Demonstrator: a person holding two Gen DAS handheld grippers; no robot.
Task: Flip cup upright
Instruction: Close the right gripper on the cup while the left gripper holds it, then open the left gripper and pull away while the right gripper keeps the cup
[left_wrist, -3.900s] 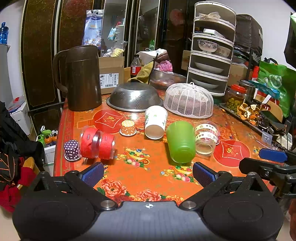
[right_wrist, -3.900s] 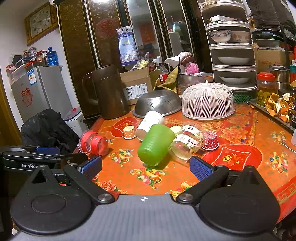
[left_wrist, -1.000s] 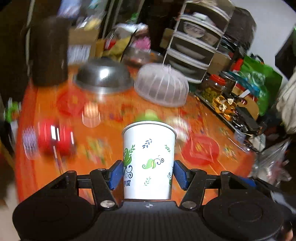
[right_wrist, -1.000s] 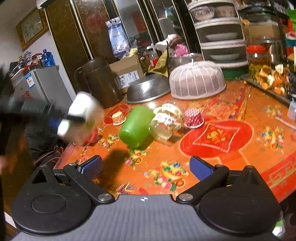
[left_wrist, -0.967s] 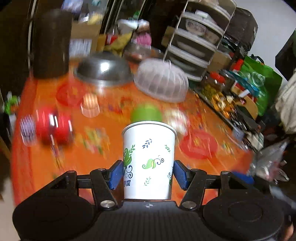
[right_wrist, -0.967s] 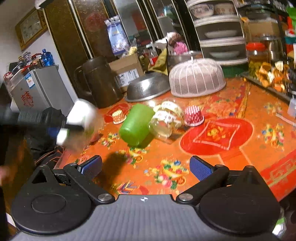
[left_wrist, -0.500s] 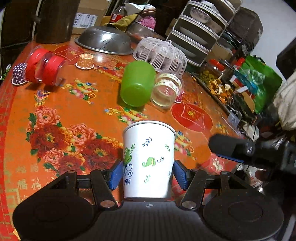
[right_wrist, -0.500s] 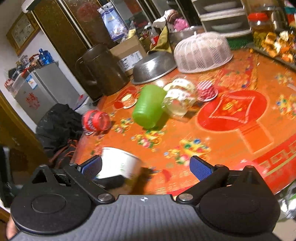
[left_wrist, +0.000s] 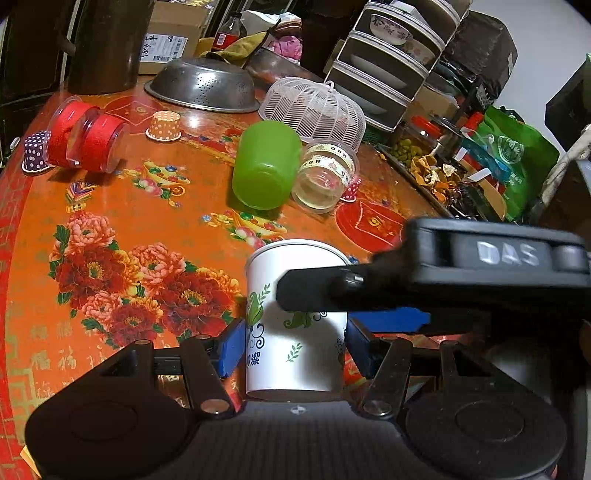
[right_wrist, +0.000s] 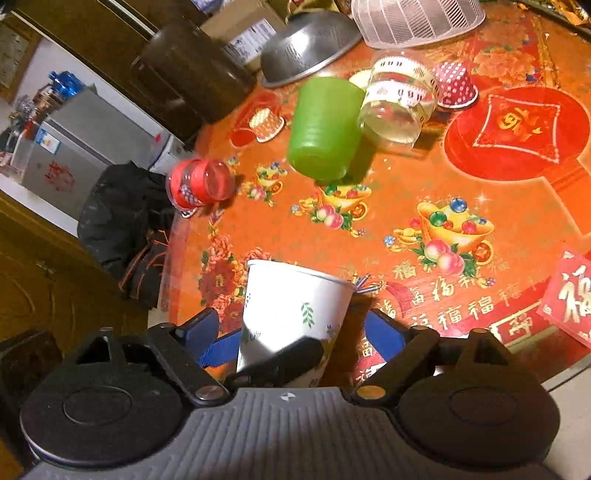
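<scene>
Right now the white paper cup (left_wrist: 295, 325) with green leaf print sits between the blue pads of the left gripper (left_wrist: 295, 345), both pads pressed against its lower wall — that claw is closed on it, about a cup's width apart. The cup's wider end points away from the camera, over the near edge of the orange flowered table (left_wrist: 110, 206); whether its far end is an open mouth cannot be told from here.

From the right wrist view the same cup (right_wrist: 295, 306) lies between the fingers of the right gripper (right_wrist: 295, 339), tilted a little to the left. Those fingers stand wider than the cup, with a gap showing on the right side — spread and not clamping it. A black finger of the left gripper crosses the cup's lower part in this view, and in the left wrist view the right gripper's black finger crosses the cup's front.

Farther back on the table a green plastic cup (left_wrist: 266, 166) lies on its side, touching a clear jar (left_wrist: 325, 177) also on its side. A red-lined clear cup (left_wrist: 86, 138) lies well apart to the left.
</scene>
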